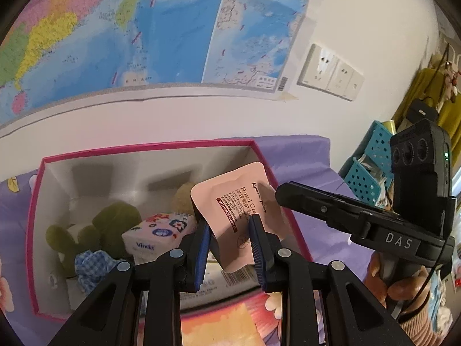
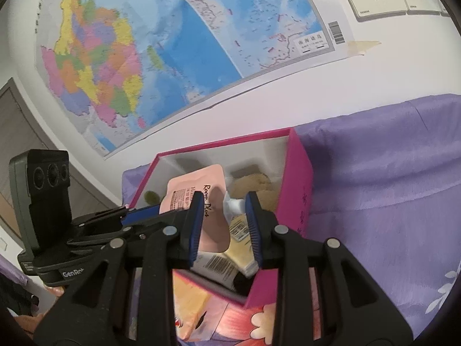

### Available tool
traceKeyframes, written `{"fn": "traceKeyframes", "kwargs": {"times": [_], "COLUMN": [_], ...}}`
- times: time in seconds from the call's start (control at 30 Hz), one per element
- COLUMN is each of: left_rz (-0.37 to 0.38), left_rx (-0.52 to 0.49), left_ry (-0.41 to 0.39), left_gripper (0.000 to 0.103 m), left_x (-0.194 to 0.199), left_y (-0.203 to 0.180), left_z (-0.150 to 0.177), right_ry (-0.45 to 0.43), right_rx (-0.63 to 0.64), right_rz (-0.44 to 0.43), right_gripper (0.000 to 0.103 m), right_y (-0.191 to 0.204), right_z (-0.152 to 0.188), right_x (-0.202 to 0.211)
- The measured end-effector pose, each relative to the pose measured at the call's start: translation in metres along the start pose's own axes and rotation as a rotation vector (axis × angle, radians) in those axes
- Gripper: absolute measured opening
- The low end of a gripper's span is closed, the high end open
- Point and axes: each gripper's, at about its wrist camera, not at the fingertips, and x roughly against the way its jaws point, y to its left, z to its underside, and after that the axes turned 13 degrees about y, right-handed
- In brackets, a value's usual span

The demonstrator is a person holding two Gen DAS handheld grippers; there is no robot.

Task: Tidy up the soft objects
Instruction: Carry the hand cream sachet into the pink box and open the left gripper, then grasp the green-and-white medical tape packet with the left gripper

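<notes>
A pink hand-cream pouch (image 1: pixel 239 216) stands tilted between the blue pads of my left gripper (image 1: pixel 230 248), over the open pink box (image 1: pixel 149 145); the jaws are partly apart and I cannot tell if they grip it. In the box lie a green plush (image 1: pixel 95 230), a floral tissue pack (image 1: pixel 158 230), a blue checked cloth (image 1: pixel 92 265) and a tan plush (image 1: pixel 183 199). My right gripper (image 2: pixel 224 227) is open just above the box (image 2: pixel 296 178), its pads beside the pouch (image 2: pixel 198 184) and a yellow tube with a white cap (image 2: pixel 239 242).
The box sits on a purple flowered cloth (image 2: pixel 389 178) against a white wall with a map (image 1: pixel 129 37) and sockets (image 1: pixel 328 72). Teal baskets (image 1: pixel 368 167) stand at the right. The right gripper body (image 1: pixel 374 216) is close beside the left.
</notes>
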Motion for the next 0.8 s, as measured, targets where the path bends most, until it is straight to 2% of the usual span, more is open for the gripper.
{"fn": "traceKeyframes", "kwargs": {"times": [0.17, 0.4, 0.5, 0.73, 0.8], "left_rz": [-0.014, -0.026, -0.036, -0.053, -0.064], "left_rx": [0.029, 0.005, -0.028, -0.083, -0.095], "left_ry": [0.019, -0.031, -0.069, -0.138, -0.146], "left_gripper": [0.030, 0.032, 0.036, 0.038, 0.042], "left_x": [-0.013, 0.004, 0.020, 0.055, 0.062], "left_y": [0.003, 0.005, 0.002, -0.006, -0.007], "left_z": [-0.003, 0.013, 0.028, 0.069, 0.080], "right_ry": [-0.013, -0.001, 0.005, 0.013, 0.019], "right_rx": [-0.029, 0.019, 0.047, 0.111, 0.130], "right_rz": [0.003, -0.046, -0.056, -0.100, -0.115], "right_gripper": [0.034, 0.034, 0.034, 0.034, 0.034], "right_y": [-0.005, 0.012, 0.022, 0.046, 0.054], "right_z": [-0.002, 0.012, 0.021, 0.048, 0.057], "right_x": [-0.004, 0.003, 0.007, 0.020, 0.022]}}
